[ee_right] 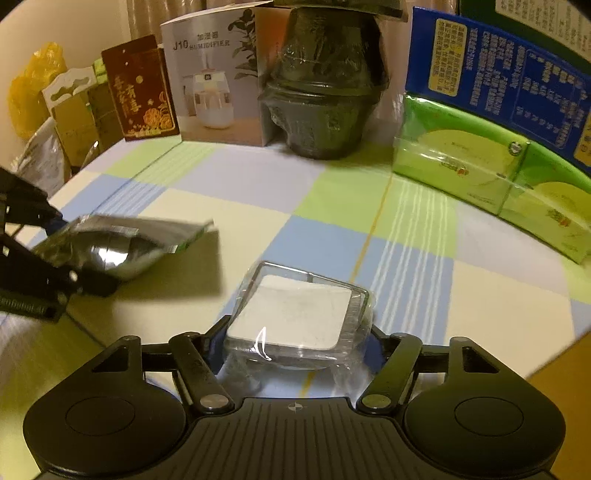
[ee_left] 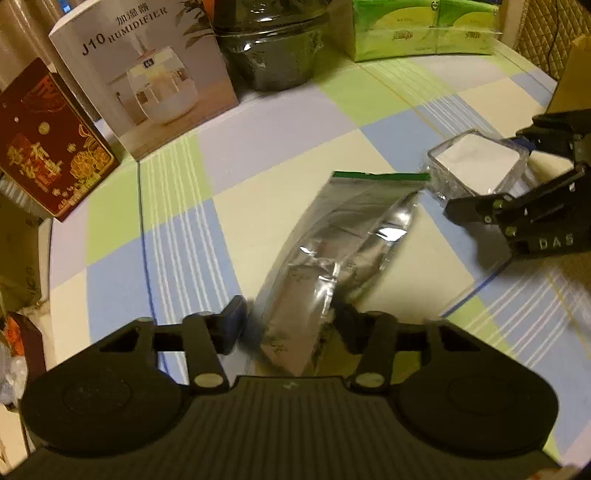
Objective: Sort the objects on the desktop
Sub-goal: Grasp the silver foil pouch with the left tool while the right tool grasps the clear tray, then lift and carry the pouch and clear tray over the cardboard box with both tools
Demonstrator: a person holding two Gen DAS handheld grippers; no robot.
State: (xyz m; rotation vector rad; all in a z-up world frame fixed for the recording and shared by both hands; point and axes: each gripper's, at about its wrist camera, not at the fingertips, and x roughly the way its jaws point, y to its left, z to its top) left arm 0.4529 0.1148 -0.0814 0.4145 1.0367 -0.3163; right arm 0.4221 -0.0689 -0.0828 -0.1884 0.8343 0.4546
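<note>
left gripper point(ee_left: 291, 325): clamped on the near end of the silver foil pouch point(ee_left: 343, 258), one finger on each side. the pouch is lifted off the table; from the right wrist view it hangs in the air and throws a big shadow on the cloth

silver foil pouch: crinkly, shiny, with a green strip along its far edge, which points toward the plastic box

right gripper point(ee_right: 299, 343): squeezing the clear plastic box point(ee_right: 299, 314) between its fingers, pads pressed against the left and right walls

clear plastic box: squarish, see-through, white pad or sheet inside. can't tell if it's resting on the table or held just above it. it's just beside the pouch's green edge

table point(ee_left: 280, 122): checked cloth in green, blue, cream and lilac squares

back row: red tin with gold print point(ee_left: 48, 147) at the left, then the humidifier carton point(ee_left: 144, 77), then a stack of dark wrapped bowls point(ee_left: 273, 48), then green tissue packs point(ee_left: 424, 29)

far right: blue printed carton point(ee_right: 502, 77) standing behind the tissue packs
</note>
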